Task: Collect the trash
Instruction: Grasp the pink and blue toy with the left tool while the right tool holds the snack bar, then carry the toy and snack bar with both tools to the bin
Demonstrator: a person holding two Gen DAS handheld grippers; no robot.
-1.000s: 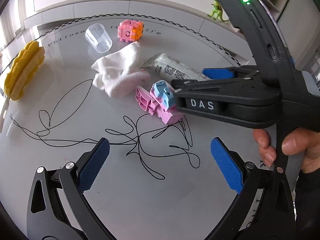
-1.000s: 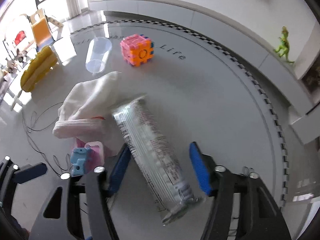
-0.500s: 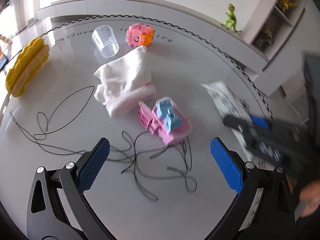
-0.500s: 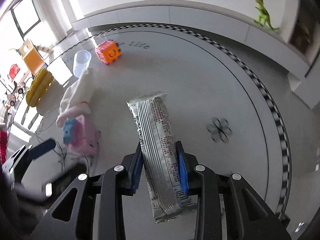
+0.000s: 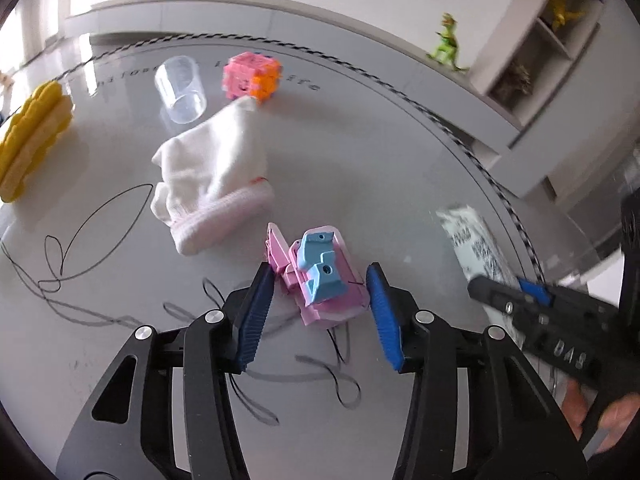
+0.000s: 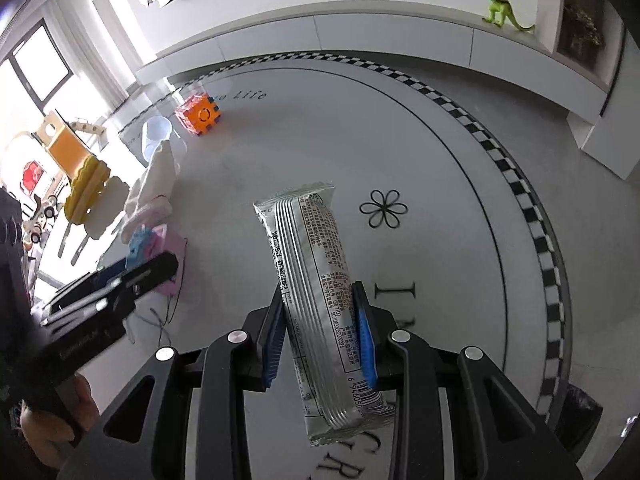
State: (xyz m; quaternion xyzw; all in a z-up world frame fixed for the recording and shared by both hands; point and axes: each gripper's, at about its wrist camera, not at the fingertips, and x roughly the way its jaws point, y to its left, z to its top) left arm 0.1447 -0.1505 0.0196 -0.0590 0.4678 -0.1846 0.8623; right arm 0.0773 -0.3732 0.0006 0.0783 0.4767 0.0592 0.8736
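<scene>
My right gripper (image 6: 318, 292) is shut on a silver snack wrapper (image 6: 308, 248) and holds it above the white round table (image 6: 440, 152). From the left wrist view this wrapper (image 5: 468, 236) shows blurred at the right, with the right gripper (image 5: 532, 300) below it. My left gripper (image 5: 318, 312) hangs low over the table, its jaws closing. A pink and blue toy (image 5: 320, 272) lies between the blue pads, which I cannot see pressing on it. Loose black thread (image 5: 80, 248) winds over the table and runs under the toy.
A white sock (image 5: 212, 184), a clear cup (image 5: 180, 88), a pink and orange cube (image 5: 252, 78) and a yellow toy (image 5: 32, 136) lie further back. A green dinosaur (image 6: 500, 4) stands on the ledge. A dark mesh bin (image 6: 576, 416) sits beyond the table's right edge.
The right gripper shut on the wrapper, lifted it and carried it off to the right. The left gripper's jaws have narrowed around the pink and blue toy.
</scene>
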